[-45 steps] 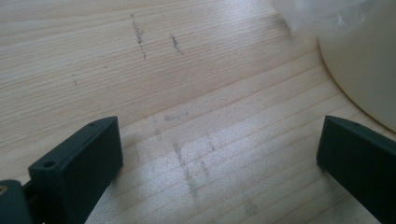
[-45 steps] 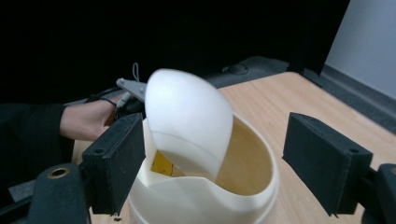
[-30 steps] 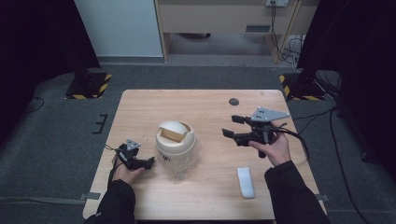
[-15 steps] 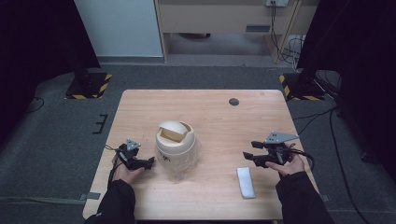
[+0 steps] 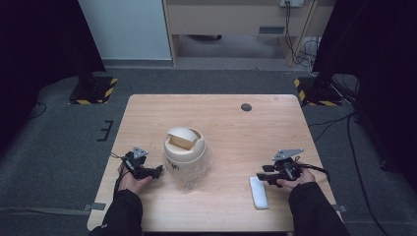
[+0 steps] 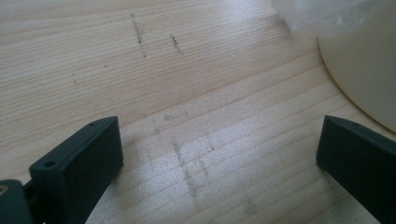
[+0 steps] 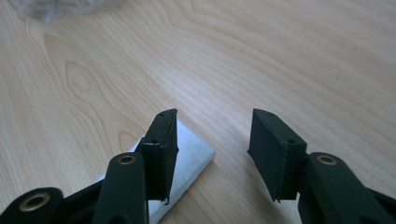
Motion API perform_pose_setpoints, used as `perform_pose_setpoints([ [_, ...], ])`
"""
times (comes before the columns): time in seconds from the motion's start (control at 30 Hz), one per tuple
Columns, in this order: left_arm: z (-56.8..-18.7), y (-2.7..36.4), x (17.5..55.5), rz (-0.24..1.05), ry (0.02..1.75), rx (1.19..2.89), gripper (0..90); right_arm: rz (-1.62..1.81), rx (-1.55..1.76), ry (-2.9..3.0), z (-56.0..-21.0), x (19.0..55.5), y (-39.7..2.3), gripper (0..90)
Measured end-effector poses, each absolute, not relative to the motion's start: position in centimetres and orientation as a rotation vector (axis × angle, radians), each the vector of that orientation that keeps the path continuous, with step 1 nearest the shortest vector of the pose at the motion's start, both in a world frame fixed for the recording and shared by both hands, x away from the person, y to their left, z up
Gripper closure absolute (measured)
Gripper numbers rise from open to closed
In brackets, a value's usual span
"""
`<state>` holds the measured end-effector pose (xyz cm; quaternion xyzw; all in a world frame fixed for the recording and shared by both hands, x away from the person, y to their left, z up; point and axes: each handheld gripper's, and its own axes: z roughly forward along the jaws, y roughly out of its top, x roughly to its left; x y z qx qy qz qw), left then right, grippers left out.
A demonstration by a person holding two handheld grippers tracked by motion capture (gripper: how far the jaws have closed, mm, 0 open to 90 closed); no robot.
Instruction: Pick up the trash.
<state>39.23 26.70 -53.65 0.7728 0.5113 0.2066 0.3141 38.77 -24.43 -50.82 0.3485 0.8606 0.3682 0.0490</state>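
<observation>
A cream swing-lid bin (image 5: 184,147) stands mid-table with clear plastic (image 5: 196,172) bunched at its base. My left gripper (image 5: 158,170) rests just left of it, open wide over bare wood (image 6: 219,135); the bin's wall (image 6: 359,70) curves past its right jaw. At the front right lies a flat white block (image 5: 258,192). My right gripper (image 5: 260,177) hovers low over the block's far end, pointing left. It is open (image 7: 212,126) and its jaws have just been closing, with only bare wood between them. The white block (image 7: 191,156) lies under one jaw.
A small dark round disc (image 5: 246,107) sits near the wooden table's (image 5: 221,118) far edge. Crumpled plastic (image 6: 327,14) shows beside the bin. Stands with yellow-black striped bases (image 5: 93,91) sit on the grey floor at both far corners.
My right gripper has come down from above the table's right side to just over the white block near the front edge, and its jaws stand narrower. The left gripper has not moved.
</observation>
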Motion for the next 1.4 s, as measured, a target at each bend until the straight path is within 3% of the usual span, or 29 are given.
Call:
perform_pose_setpoints([
  [0.33, -53.7, 26.7, 39.2, 0.545, 1.348, 2.036, 0.0, 1.035, 1.058, 2.702, -51.7, 38.5, -24.1, 56.7],
  [0.9, -53.7, 26.7, 39.2, 0.545, 1.349, 2.036, 0.0, 1.033, 1.118, 2.717, -51.7, 38.0, -23.7, 85.4],
  [1.4, -53.7, 26.7, 39.2, 0.545, 1.349, 2.036, 0.0, 1.208, 1.149, 2.548, -49.6, 38.5, -24.6, 87.9],
])
